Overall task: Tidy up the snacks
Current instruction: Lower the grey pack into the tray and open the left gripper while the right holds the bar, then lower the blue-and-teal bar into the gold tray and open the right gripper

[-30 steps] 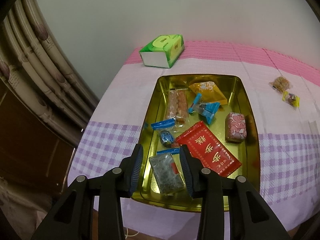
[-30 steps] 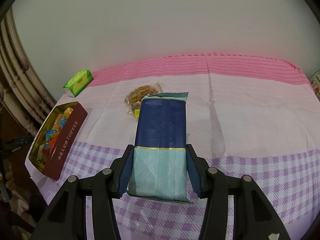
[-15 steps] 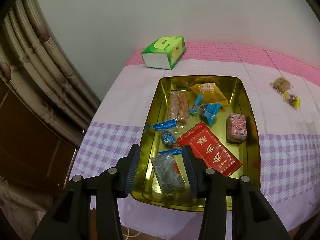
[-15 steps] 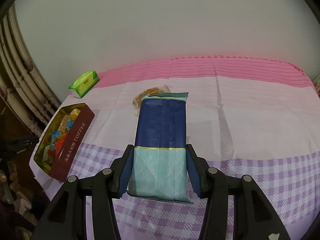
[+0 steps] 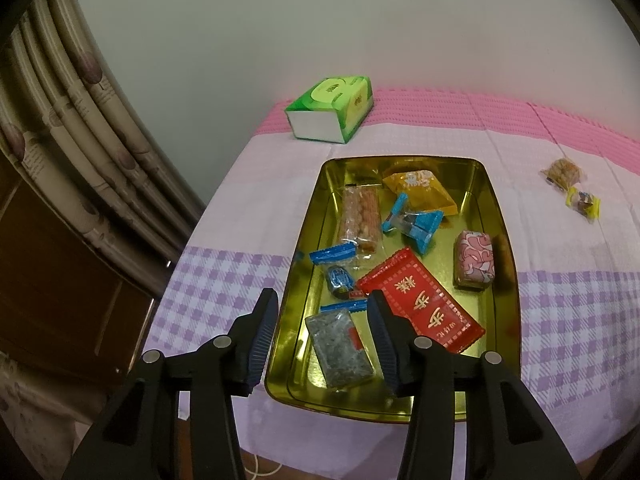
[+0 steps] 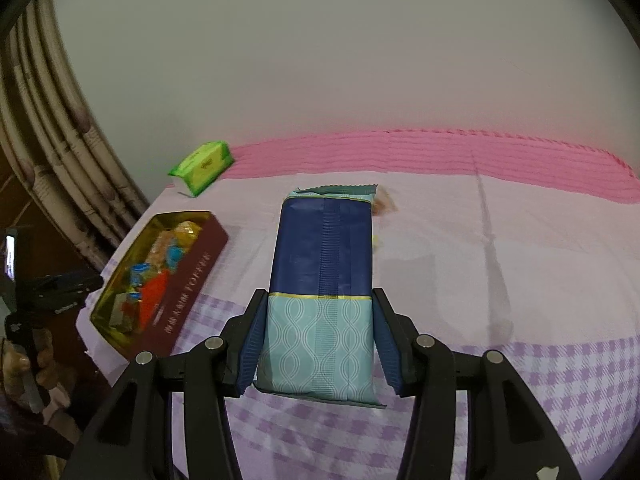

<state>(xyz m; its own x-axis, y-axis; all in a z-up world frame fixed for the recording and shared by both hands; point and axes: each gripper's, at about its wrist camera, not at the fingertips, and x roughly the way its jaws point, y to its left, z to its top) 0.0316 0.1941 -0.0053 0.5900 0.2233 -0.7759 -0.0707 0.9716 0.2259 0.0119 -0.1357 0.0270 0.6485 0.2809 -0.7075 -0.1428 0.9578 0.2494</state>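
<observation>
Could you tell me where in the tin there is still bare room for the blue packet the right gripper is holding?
The tin is crowded along its left and near side. Bare floor shows at the far left corner, beyond the peanut bar, and between the orange pouch and the pink sweet. The blue packet looks longer than either patch.

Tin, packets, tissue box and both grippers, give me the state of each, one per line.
Tin: lidless, holding assorted snacks.
Blue packet: sealed, gripped by right gripper.
Left gripper: open above the tin, holding nothing.
Grey packet: lying in the tin, ungripped.
Tissue box: lying on cloth.
Two loose snacks: on cloth outside the tin.
</observation>
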